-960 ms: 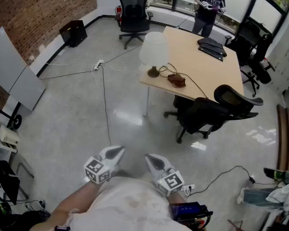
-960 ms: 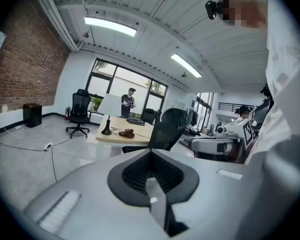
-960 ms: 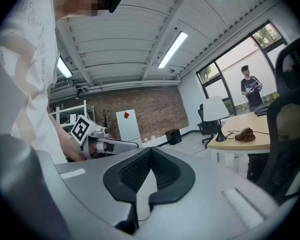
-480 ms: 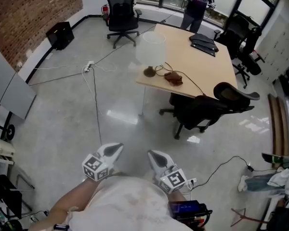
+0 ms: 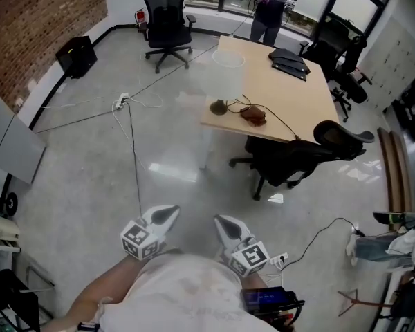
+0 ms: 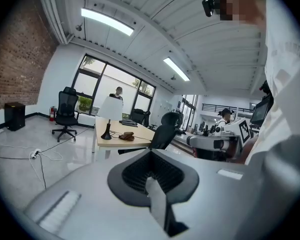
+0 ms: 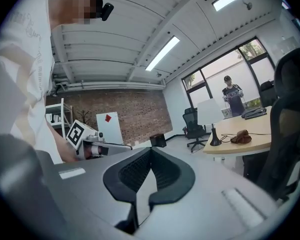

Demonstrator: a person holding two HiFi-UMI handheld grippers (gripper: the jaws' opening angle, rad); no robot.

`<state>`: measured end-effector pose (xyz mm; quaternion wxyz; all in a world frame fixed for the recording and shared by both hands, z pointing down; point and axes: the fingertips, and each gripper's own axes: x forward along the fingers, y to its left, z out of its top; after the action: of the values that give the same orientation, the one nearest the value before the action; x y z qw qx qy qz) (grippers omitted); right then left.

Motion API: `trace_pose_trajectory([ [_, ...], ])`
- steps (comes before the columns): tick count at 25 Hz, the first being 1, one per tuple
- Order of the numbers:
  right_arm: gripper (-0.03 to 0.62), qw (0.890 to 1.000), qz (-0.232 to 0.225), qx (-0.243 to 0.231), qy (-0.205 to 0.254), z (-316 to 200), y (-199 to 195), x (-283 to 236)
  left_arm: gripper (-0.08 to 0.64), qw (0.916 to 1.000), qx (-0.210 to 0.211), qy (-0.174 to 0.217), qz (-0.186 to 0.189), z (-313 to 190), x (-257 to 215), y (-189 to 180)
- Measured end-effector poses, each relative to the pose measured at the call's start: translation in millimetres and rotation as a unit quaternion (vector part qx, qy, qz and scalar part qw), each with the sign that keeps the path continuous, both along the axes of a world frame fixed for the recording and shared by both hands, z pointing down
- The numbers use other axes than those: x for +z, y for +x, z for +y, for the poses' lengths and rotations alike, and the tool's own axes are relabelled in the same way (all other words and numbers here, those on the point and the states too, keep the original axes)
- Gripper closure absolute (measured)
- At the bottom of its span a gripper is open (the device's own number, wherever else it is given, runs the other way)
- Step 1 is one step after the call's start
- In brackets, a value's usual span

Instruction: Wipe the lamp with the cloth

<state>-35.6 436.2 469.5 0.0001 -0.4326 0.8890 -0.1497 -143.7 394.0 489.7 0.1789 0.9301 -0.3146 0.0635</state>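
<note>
Two grippers sit low by the person's chest, the left gripper point(image 5: 170, 214) and the right gripper point(image 5: 222, 221), each with ribbed dark fingers point(image 6: 135, 171) pressed together on nothing. A red brick wall point(image 5: 41, 19) stands at left. A thin cable point(image 5: 135, 164) crosses the glossy grey concrete floor point(image 5: 90, 164). Well ahead, the white-shaded lamp point(image 5: 225, 75) stands on the pale wooden bench point(image 5: 297, 102), with a crumpled brown cloth point(image 5: 254, 115) just beside its round base. A black chair point(image 5: 297, 159) sits at the bench.
</note>
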Motion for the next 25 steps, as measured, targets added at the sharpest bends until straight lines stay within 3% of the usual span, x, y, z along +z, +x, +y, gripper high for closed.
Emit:
trace_pose_trajectory([
  [6,0.580,1.000,0.011,0.018,-0.006,-7.8,-34.8,-2.1,0.558,1.0000,-0.001,0.002,0.004,-11.9,0.8,-45.1],
  [17,0.580,0.999,0.023,0.023,-0.021,-21.8,-74.8,-4.1,0.558,0.9998,-0.006,-0.006,0.016,-22.5,6.7,-90.0],
  [25,0.580,0.998,0.043,0.027,-0.024,-39.6,-72.6,2.0,0.558,0.9994,-0.015,-0.027,0.017,-36.3,20.4,-94.7],
])
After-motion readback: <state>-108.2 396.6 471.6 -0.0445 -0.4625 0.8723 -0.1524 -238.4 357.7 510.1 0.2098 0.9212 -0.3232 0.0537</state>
